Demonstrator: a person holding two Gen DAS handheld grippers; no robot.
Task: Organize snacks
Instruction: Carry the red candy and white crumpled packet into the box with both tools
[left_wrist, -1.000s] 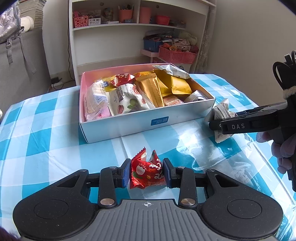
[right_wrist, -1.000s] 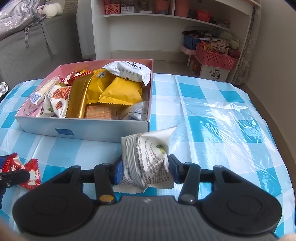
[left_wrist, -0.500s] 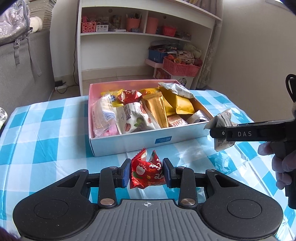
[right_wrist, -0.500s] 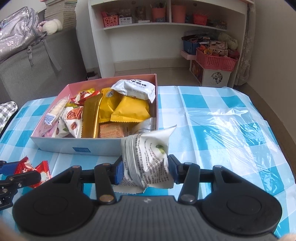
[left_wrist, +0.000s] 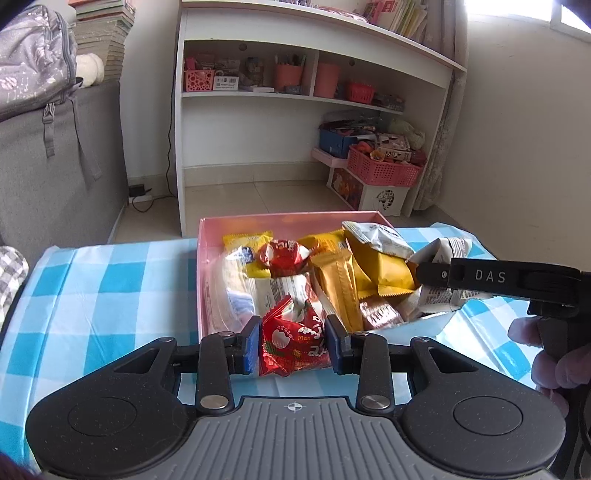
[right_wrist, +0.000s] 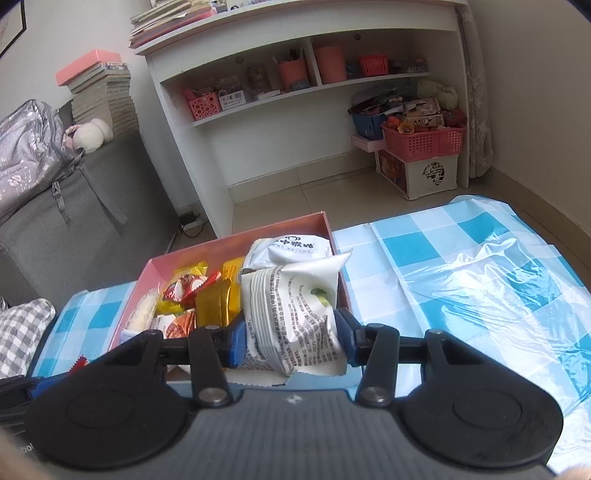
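Observation:
My left gripper (left_wrist: 292, 343) is shut on a red snack packet (left_wrist: 291, 338) and holds it over the near edge of the pink box (left_wrist: 280, 218). My right gripper (right_wrist: 290, 341) is shut on a white printed snack packet (right_wrist: 295, 317) and holds it over the box's near right corner; the packet also shows in the left wrist view (left_wrist: 443, 258). The pink box (right_wrist: 236, 240) holds several yellow, gold, red and white snack packets.
The box sits on a table with a blue-and-white checked cloth (left_wrist: 99, 288) under clear plastic (right_wrist: 480, 280). Behind stand a white shelf unit (left_wrist: 295, 96), a red basket (right_wrist: 424, 142) on a crate, and a grey sofa (left_wrist: 48, 166) at left.
Both grippers have risen and moved forward with their packets, from in front of the box to over its near edge. Both views now look higher into the room.

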